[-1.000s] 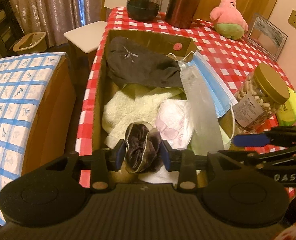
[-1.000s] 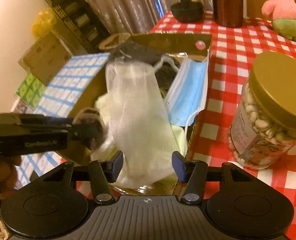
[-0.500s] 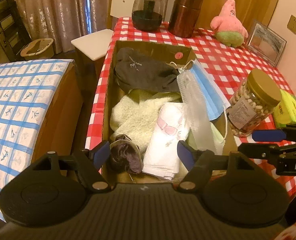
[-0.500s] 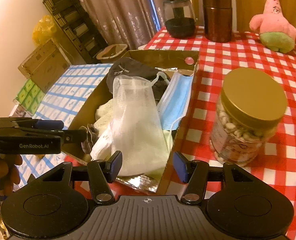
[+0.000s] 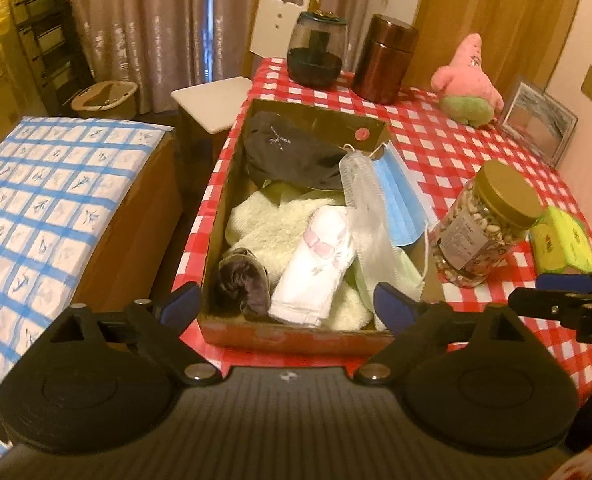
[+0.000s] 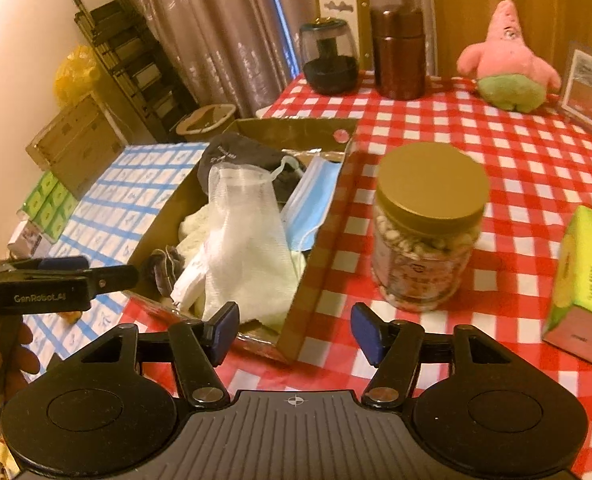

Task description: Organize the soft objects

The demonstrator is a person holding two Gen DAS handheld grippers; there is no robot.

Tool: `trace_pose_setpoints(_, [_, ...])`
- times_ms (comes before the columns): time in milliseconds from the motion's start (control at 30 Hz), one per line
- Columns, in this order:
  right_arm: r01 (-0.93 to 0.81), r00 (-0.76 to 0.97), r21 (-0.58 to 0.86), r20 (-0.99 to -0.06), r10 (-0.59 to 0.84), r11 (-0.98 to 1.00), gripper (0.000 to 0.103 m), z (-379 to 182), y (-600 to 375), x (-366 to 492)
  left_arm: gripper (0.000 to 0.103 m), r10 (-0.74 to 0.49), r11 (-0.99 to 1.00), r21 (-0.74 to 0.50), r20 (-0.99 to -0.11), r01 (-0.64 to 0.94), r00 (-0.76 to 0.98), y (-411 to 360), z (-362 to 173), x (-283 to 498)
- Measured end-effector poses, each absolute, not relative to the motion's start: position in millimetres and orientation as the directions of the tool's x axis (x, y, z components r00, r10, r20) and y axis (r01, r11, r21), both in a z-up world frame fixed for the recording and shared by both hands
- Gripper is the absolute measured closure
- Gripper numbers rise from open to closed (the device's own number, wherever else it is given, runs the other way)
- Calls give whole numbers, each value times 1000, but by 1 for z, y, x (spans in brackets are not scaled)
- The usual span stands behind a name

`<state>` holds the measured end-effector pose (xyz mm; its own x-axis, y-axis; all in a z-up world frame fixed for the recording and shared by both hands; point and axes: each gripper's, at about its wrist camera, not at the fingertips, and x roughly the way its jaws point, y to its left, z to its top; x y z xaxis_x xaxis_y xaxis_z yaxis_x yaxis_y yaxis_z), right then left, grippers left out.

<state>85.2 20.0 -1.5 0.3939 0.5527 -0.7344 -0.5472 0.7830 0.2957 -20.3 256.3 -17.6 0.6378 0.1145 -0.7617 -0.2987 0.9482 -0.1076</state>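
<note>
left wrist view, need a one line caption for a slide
Open left gripper above a box packed with socks, towel, mesh bag and mask on a checked table.

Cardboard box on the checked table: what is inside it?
The cardboard box holds a dark garment, cream towel, brown scrunchie, white cloth, mesh bag, blue mask. Its bottom is covered.

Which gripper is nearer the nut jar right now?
Right. The right gripper sits just in front of the nut jar, by the box's near corner. The left gripper, jaws opening and empty, is at the cardboard box, farther from the jar.
</note>
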Motion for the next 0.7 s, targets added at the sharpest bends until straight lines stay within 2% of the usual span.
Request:
trace_pose_setpoints(200, [-534,425,287,-723,546,795,35,11,1,72,0,119,946,-113,-750,-304,650,240,-7,-37])
trace_pose_setpoints(700, [-519,495,259,-687,533,815,32,31,-31,33,0,132,944,-104,-748,-312,650,205,6,-68])
